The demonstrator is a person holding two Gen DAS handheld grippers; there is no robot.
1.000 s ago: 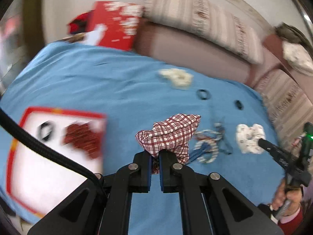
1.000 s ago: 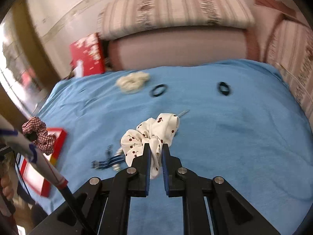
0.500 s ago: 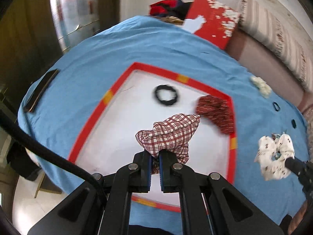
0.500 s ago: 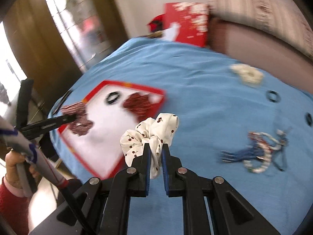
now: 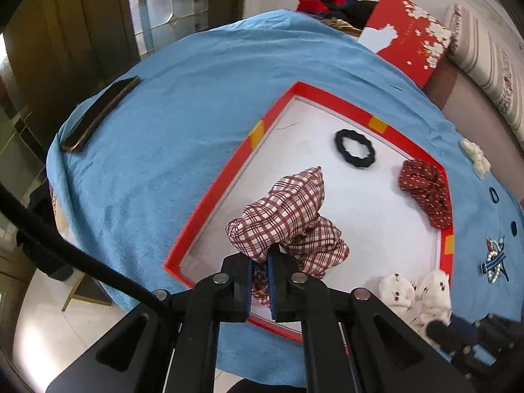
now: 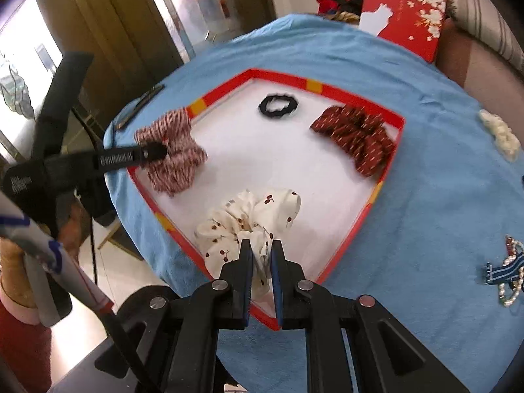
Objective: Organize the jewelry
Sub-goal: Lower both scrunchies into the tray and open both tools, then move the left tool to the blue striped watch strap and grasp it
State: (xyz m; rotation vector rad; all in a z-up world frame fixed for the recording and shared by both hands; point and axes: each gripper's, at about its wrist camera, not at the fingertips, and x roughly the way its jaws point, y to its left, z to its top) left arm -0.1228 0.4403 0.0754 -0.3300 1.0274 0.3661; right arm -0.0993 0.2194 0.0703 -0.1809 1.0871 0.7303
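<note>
My left gripper (image 5: 259,255) is shut on a red plaid scrunchie (image 5: 288,216), held over the near left part of a red-rimmed white tray (image 5: 209,203). My right gripper (image 6: 261,250) is shut on a white cherry-print scrunchie (image 6: 249,219), held over the tray's near corner (image 6: 183,242). The tray holds a black hair tie (image 5: 355,148) and a dark red dotted scrunchie (image 5: 425,193). The left gripper with the plaid scrunchie (image 6: 173,154) shows in the right wrist view; the white scrunchie (image 5: 416,298) shows in the left wrist view.
On the blue cloth lie a phone (image 5: 98,114) at the left edge, a cream scrunchie (image 6: 501,134), two small black ties (image 5: 494,195), and a blue-striped bow with pearls (image 6: 504,271). A red gift box (image 5: 409,36) stands at the back near a sofa.
Both grippers swung left from the loose items to above the tray and dropped closer to it, each still holding its scrunchie.
</note>
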